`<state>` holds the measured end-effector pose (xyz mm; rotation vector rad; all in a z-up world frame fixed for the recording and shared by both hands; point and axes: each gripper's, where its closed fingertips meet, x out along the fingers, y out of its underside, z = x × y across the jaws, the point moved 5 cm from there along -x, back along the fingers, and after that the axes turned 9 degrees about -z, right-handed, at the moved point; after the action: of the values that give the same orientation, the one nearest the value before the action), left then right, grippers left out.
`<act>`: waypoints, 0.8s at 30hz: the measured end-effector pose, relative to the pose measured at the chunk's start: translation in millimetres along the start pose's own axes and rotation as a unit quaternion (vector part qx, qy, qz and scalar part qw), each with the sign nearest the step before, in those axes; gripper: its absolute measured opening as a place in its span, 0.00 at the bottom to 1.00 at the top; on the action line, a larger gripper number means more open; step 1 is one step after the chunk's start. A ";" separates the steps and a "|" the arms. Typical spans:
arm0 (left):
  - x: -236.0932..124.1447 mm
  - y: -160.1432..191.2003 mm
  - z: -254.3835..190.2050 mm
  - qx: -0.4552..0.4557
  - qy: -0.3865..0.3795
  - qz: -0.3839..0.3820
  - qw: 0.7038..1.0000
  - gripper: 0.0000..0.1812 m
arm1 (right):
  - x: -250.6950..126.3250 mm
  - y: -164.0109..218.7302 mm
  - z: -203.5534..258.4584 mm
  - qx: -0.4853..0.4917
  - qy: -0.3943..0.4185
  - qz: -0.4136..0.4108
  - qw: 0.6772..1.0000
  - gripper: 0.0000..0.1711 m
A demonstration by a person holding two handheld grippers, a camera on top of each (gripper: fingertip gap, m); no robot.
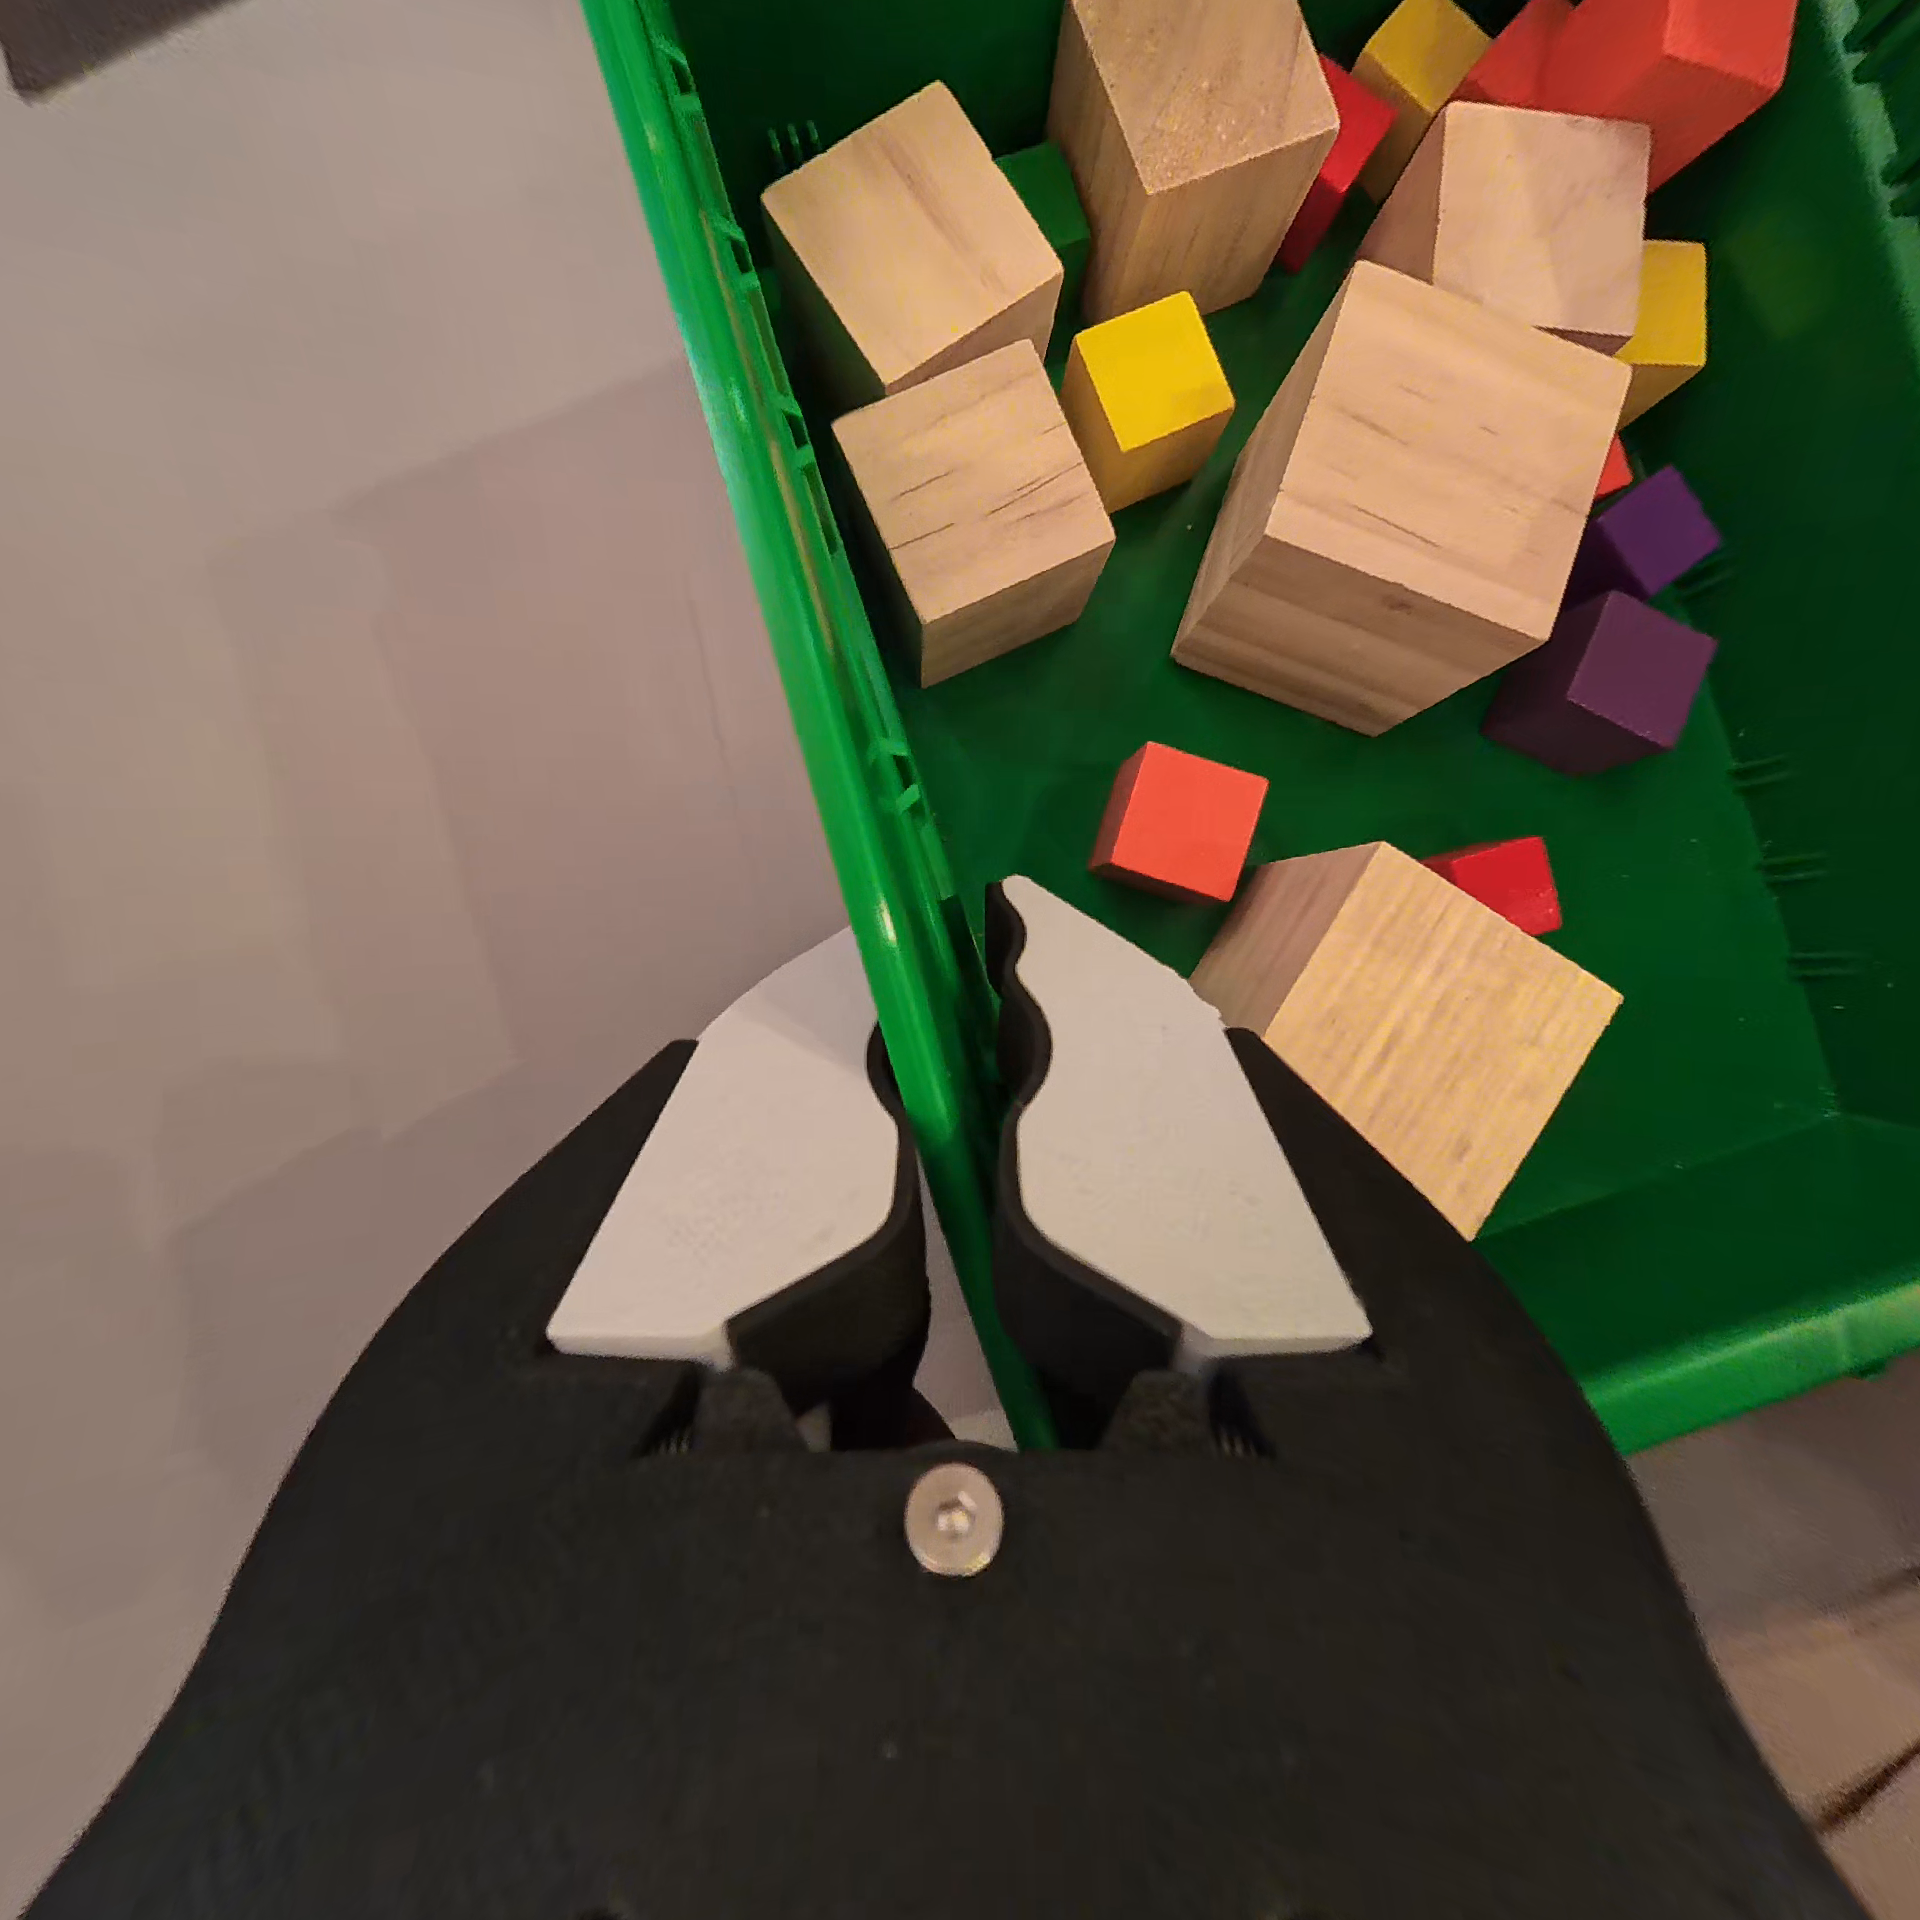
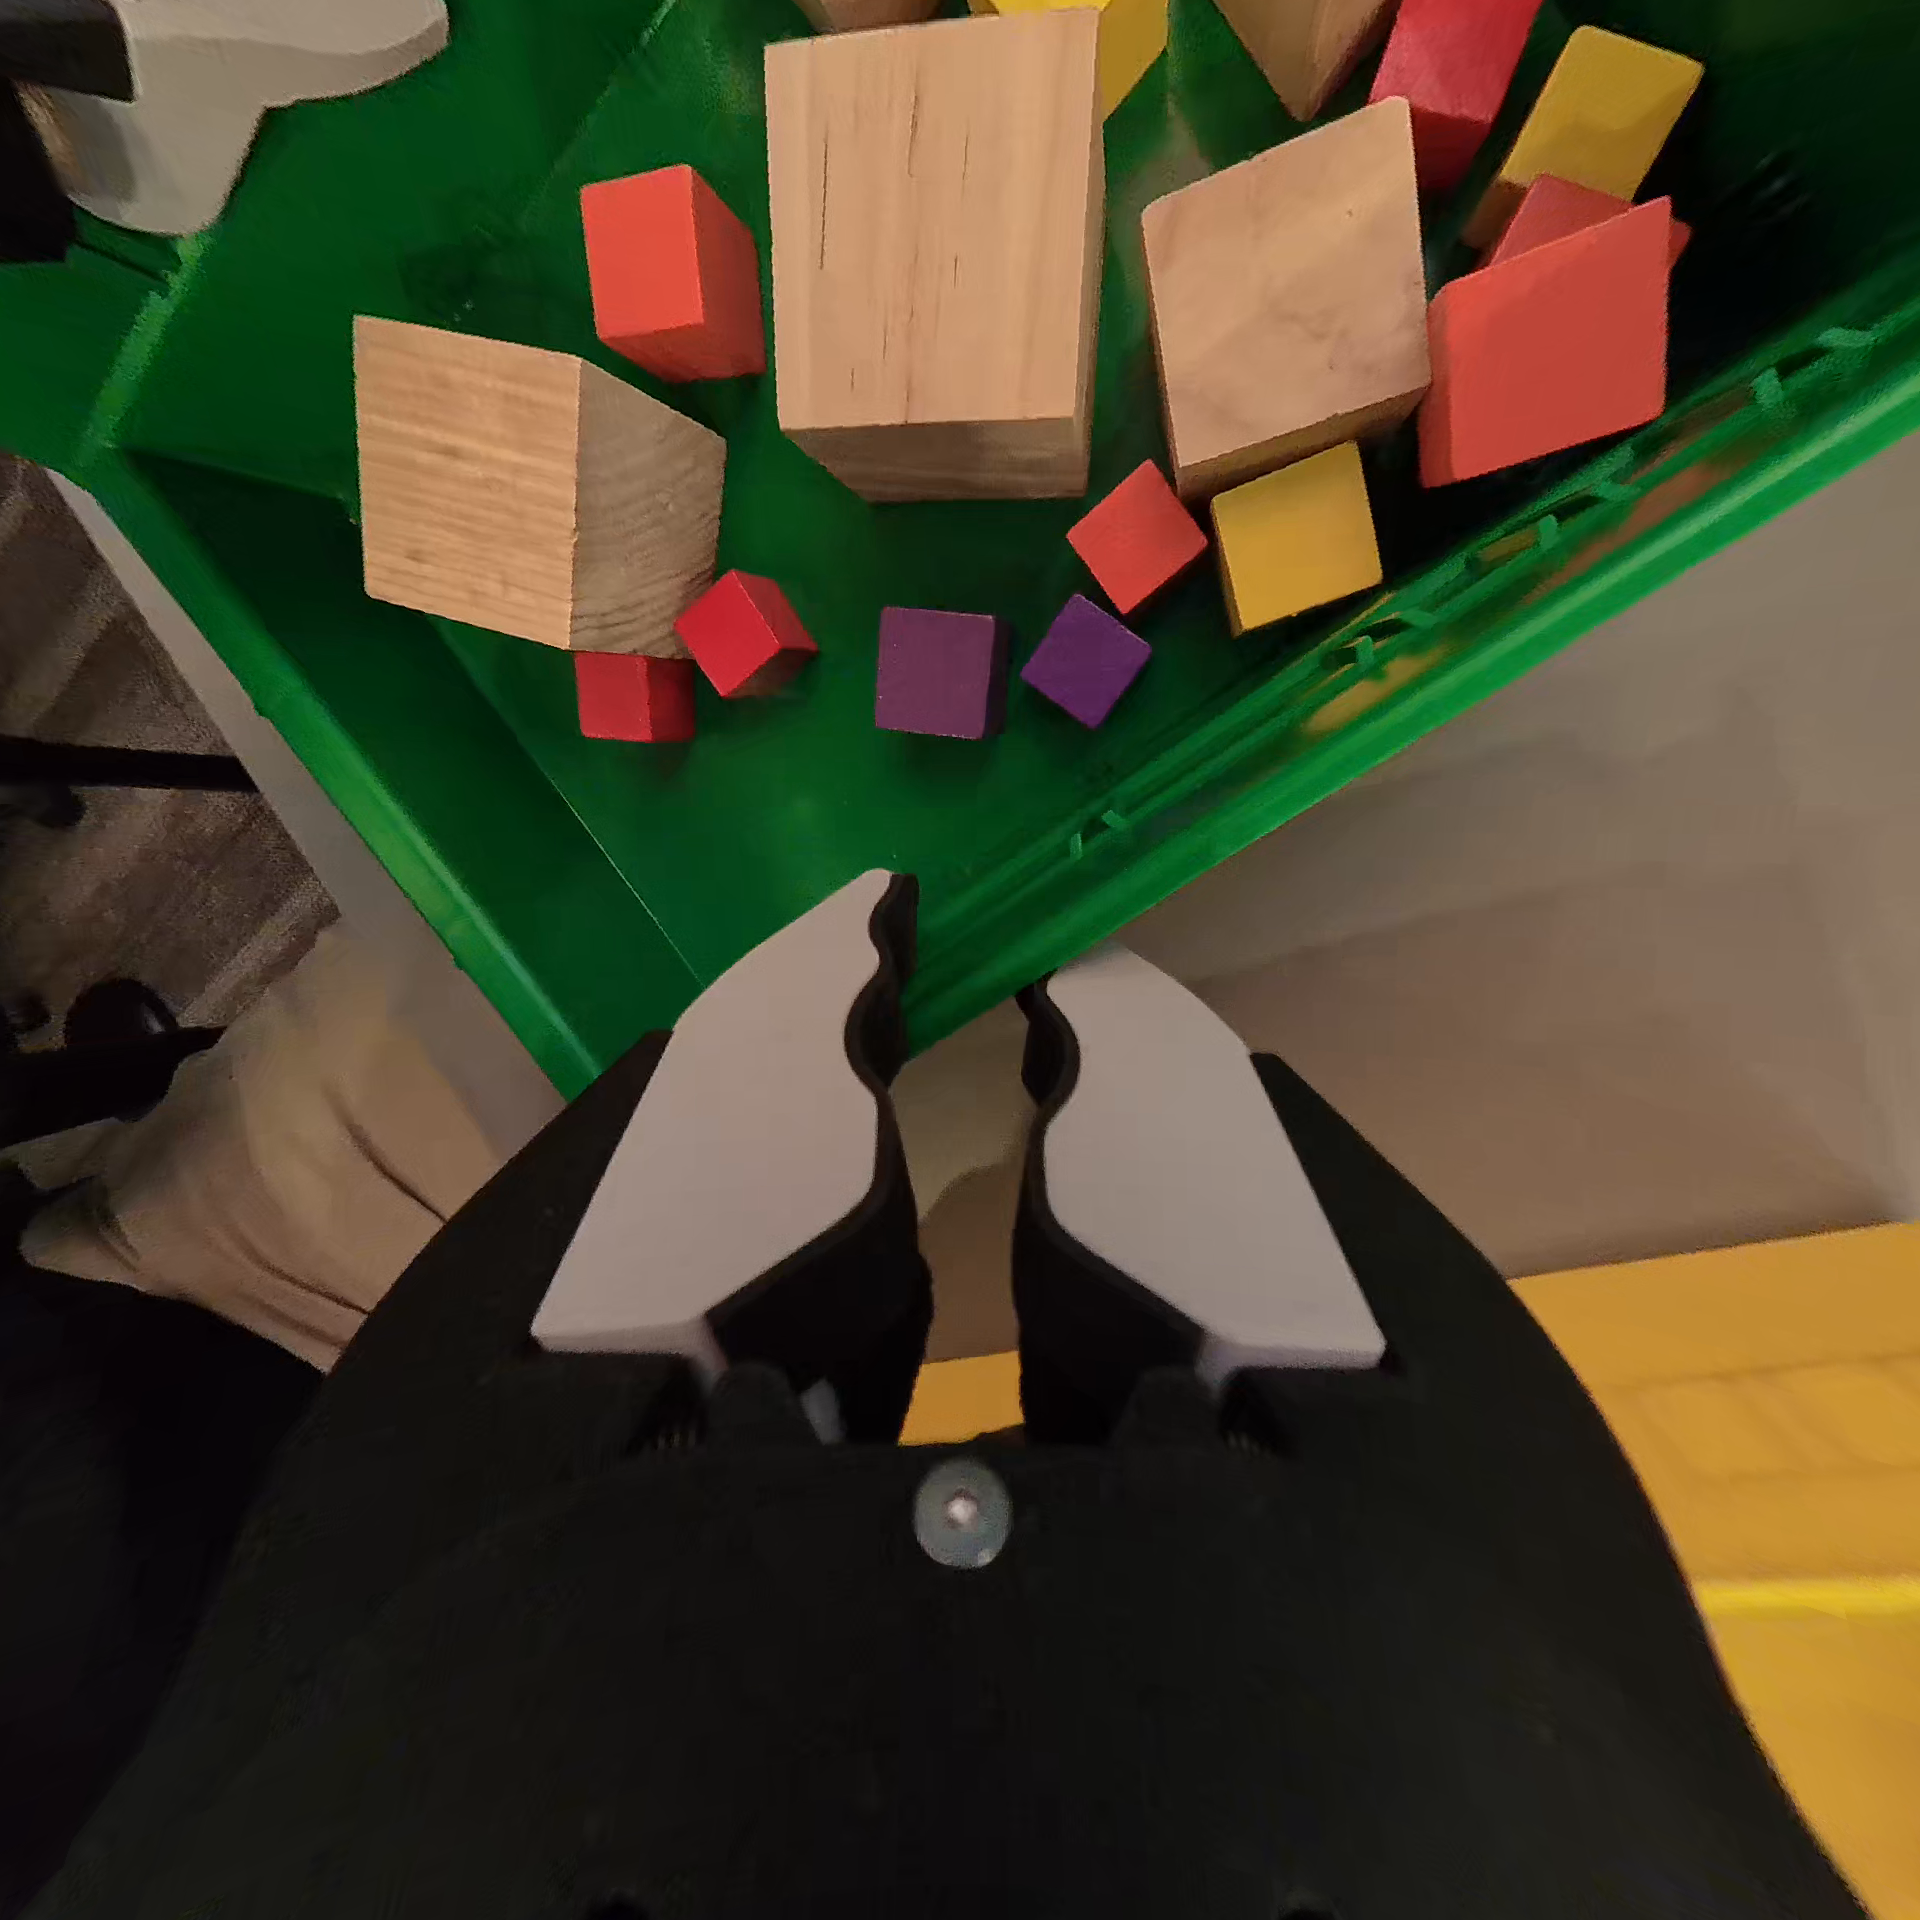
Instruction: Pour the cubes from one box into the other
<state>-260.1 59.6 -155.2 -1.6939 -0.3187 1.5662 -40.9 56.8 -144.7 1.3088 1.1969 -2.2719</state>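
Note:
A green plastic box (image 1: 1039,748) holds several cubes: big plain wooden ones (image 1: 1403,499) and small yellow (image 1: 1143,395), orange (image 1: 1179,821), red and purple (image 1: 1600,675) ones. My left gripper (image 1: 935,935) is shut on the box's left side wall, one finger inside and one outside. My right gripper (image 2: 966,956) is shut on the rim (image 2: 1455,665) of the opposite wall. The right wrist view shows the same cubes, wooden (image 2: 935,249), purple (image 2: 940,673) and red (image 2: 743,632), loose on the box floor. A yellow box (image 2: 1714,1455) lies below my right gripper.
A white tabletop (image 1: 364,727) lies beside the green box. The left gripper's grey finger (image 2: 208,104) shows at the far corner in the right wrist view. A person's beige trouser leg (image 2: 260,1143) and grey carpet (image 2: 135,831) lie past the table edge.

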 end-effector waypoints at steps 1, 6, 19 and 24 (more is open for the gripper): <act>-3.0 -3.9 -1.9 -0.001 0.001 -0.005 1.000 0.04 | -7.3 -2.3 0.1 0.000 -0.001 -0.008 1.000 0.08; -14.2 -25.1 -17.0 -0.003 0.016 -0.023 1.000 0.05 | -41.7 -7.4 -4.0 -0.003 0.000 -0.021 1.000 0.08; -43.8 -146.1 -81.9 0.078 0.024 -0.116 0.990 0.05 | -162.8 -2.8 -42.4 0.012 0.059 -0.121 0.991 0.09; -32.8 -194.6 -128.1 0.101 0.041 -0.151 0.983 0.05 | -211.8 13.9 -76.2 0.042 0.098 -0.167 0.980 0.08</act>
<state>-86.0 118.0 -8.0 -1.4711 -0.3445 1.2590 131.5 70.3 0.2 1.4887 1.5016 -2.4920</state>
